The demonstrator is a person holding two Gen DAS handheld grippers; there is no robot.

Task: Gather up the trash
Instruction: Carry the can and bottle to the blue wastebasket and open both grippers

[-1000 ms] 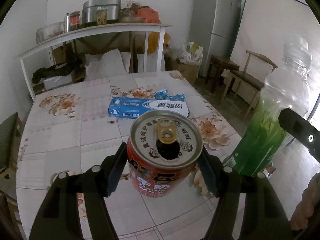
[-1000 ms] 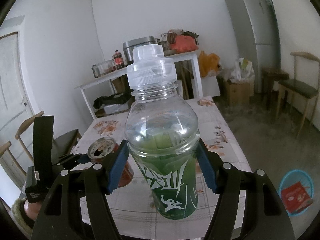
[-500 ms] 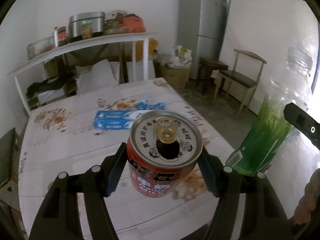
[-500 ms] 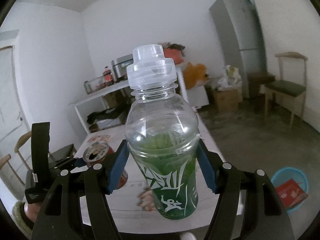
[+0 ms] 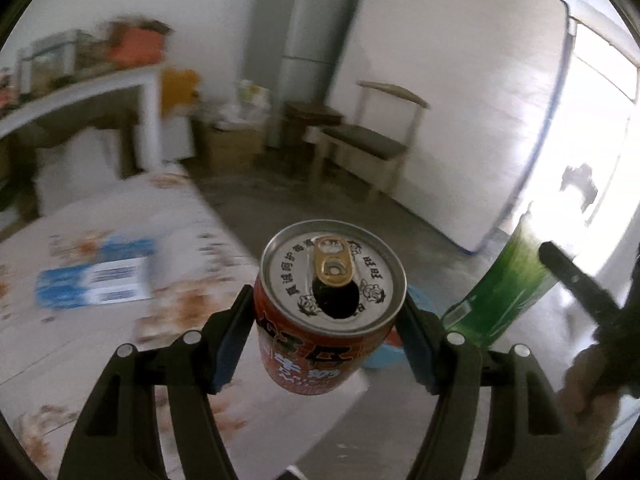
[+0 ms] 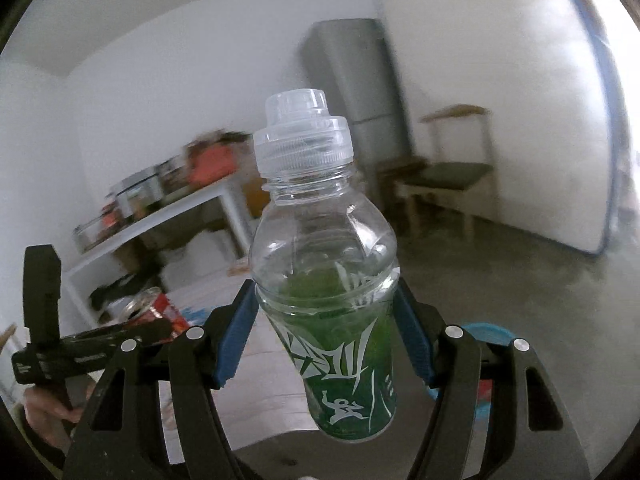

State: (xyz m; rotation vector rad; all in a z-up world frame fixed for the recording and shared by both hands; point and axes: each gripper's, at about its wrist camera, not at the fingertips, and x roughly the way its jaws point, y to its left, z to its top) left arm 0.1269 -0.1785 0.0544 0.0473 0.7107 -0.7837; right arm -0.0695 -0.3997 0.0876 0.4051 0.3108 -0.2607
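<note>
Already the red can (image 5: 326,312) is sitting clamped between the pads of the left gripper (image 5: 326,336), gripped at mid-body and hanging just past the table (image 5: 80,356) edge. It is opened and probably empty — light, thin-walled, likely to dent under a harder squeeze. Alongside, the right gripper (image 6: 326,340) is holding the green-labelled bottle (image 6: 332,292) at its waist; that too looks empty, springy and a bit slick. Below both, a blue bin (image 6: 490,334) is showing on the floor — presumably the target. A blue box (image 5: 96,278) is lying on the table; a chair (image 5: 372,140) and fridge (image 5: 300,44) are standing well apart, blocking nothing.
</note>
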